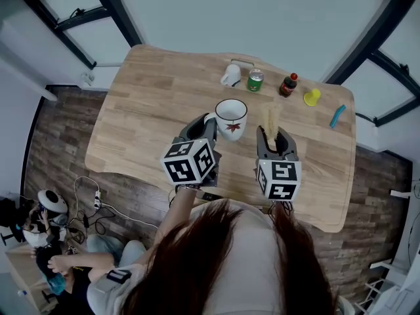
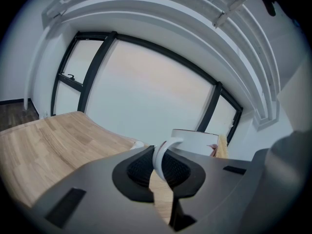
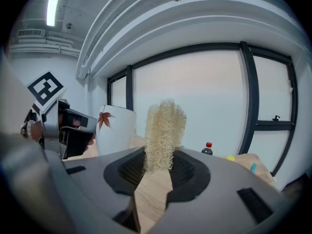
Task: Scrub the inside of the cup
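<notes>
A white cup [image 1: 231,117] with a red maple-leaf print is held above the wooden table [image 1: 144,104], mouth up. My left gripper [image 1: 207,126] is shut on the cup's handle [image 2: 161,159]; the cup's body [image 2: 195,141] shows just beyond the jaws. In the right gripper view the cup [image 3: 115,128] stands at the left. My right gripper [image 1: 272,136] is shut on a pale fibrous loofah scrubber [image 3: 164,133] that sticks up from its jaws. The scrubber [image 1: 270,119] is just right of the cup, outside it.
Along the table's far edge stand a small white cup [image 1: 230,75], a green can [image 1: 255,80], a dark bottle with a red cap [image 1: 288,84], a yellow object [image 1: 312,97] and a blue object [image 1: 337,116]. A person sits on the floor at lower left [image 1: 46,228].
</notes>
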### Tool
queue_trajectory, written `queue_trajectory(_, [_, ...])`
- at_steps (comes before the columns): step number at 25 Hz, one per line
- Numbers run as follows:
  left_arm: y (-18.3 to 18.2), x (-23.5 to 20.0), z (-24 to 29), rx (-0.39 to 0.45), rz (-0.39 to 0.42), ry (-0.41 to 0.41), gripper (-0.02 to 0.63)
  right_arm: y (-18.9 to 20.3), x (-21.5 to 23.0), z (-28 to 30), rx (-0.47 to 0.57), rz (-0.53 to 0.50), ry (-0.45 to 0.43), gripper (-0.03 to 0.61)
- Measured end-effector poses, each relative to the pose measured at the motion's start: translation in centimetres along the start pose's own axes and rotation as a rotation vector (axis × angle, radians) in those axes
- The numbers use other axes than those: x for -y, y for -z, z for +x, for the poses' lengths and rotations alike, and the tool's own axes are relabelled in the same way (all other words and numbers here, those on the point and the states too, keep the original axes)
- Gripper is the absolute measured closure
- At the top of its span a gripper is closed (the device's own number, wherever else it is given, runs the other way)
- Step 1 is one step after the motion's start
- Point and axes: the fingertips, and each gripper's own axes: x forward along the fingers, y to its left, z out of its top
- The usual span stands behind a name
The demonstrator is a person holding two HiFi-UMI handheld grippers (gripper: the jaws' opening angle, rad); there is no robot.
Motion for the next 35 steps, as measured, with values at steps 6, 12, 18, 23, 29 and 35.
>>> queue_trajectory(6, [-0.1, -0.3, -0.1, 0.008, 0.009, -0.016, 0.584, 0.2, 0.7, 0.1, -0.007, 0.025, 0.003, 0.457])
queue_trajectory(12, [-0.5, -0.8, -0.2, 0.030, 0.033, -0.040, 0.584, 0.4, 1.1, 0.1, -0.007, 0.048, 0.011, 0.457])
queue_trajectory(18, [-0.8, -1.2, 0.3, 0.039, 0.061, -0.059, 0.584, 0.9, 2.1, 0.2, -0.013, 0.081, 0.026, 0.457])
queue_trajectory(23, [-1.0, -1.6, 0.6, 0.035, 0.100, -0.074, 0.585, 1.1, 2.5, 0.0, -0.012, 0.103, 0.045, 0.457])
queue_trajectory(29, [-1.0, -1.5, 1.2, 0.020, 0.152, -0.079, 0.584, 1.6, 2.9, 0.0, -0.020, 0.121, 0.064, 0.457])
queue_trajectory(35, [-0.7, -1.3, 1.6, 0.006, 0.163, -0.064, 0.584, 1.9, 3.0, -0.1, -0.023, 0.130, 0.071, 0.457])
